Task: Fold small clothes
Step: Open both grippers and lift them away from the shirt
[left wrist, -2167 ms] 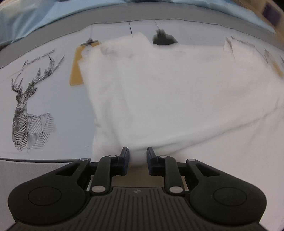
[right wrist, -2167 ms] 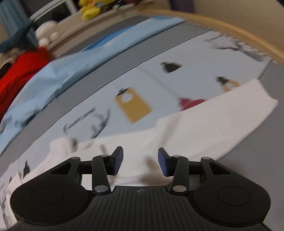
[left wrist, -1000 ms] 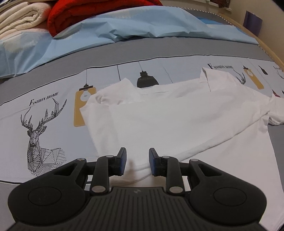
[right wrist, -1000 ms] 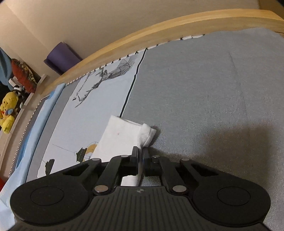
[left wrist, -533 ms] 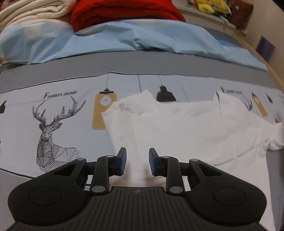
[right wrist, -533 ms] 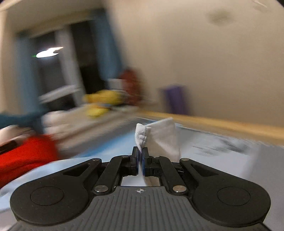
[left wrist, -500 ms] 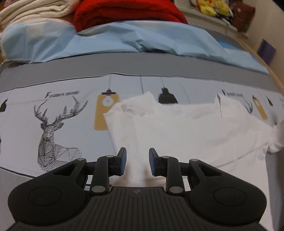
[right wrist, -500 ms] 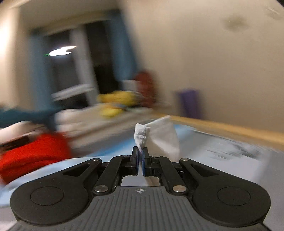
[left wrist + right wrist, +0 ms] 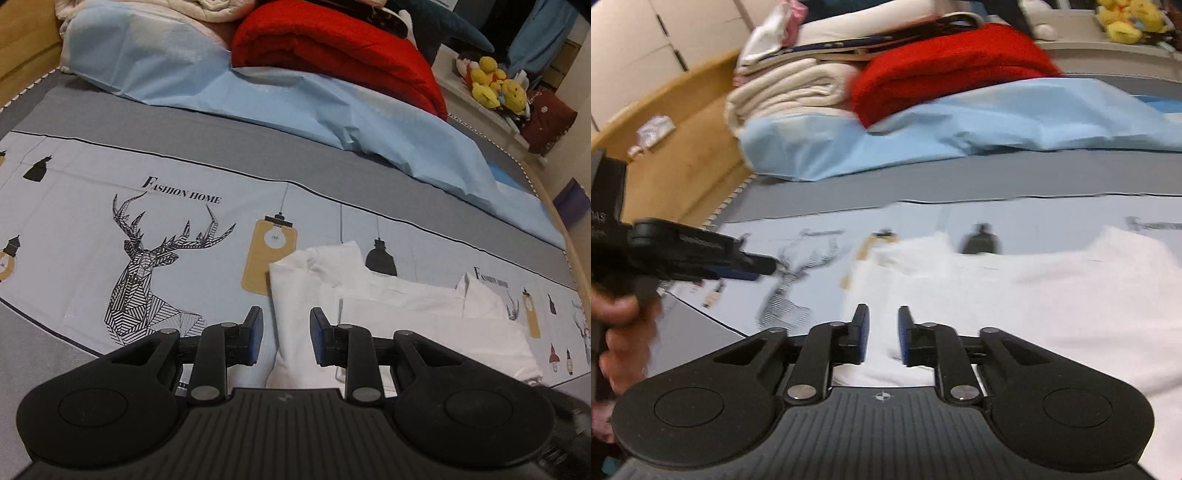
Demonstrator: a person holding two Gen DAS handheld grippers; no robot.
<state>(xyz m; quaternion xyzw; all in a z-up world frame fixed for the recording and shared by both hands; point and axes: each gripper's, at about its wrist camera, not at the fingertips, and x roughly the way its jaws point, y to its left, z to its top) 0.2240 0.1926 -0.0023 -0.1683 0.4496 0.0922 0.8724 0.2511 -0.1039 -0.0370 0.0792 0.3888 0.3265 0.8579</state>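
On the printed bedsheet (image 9: 147, 177) lies a white garment (image 9: 406, 314), half folded.

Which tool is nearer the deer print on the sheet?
Left. The left tool hangs right beside the deer print; the right tool, jaws opening, sits over the white garment.

white garment (image 9: 388, 317) | partly folded (layers overlapping) | lying flat on printed bedsheet (image 9: 92, 221)
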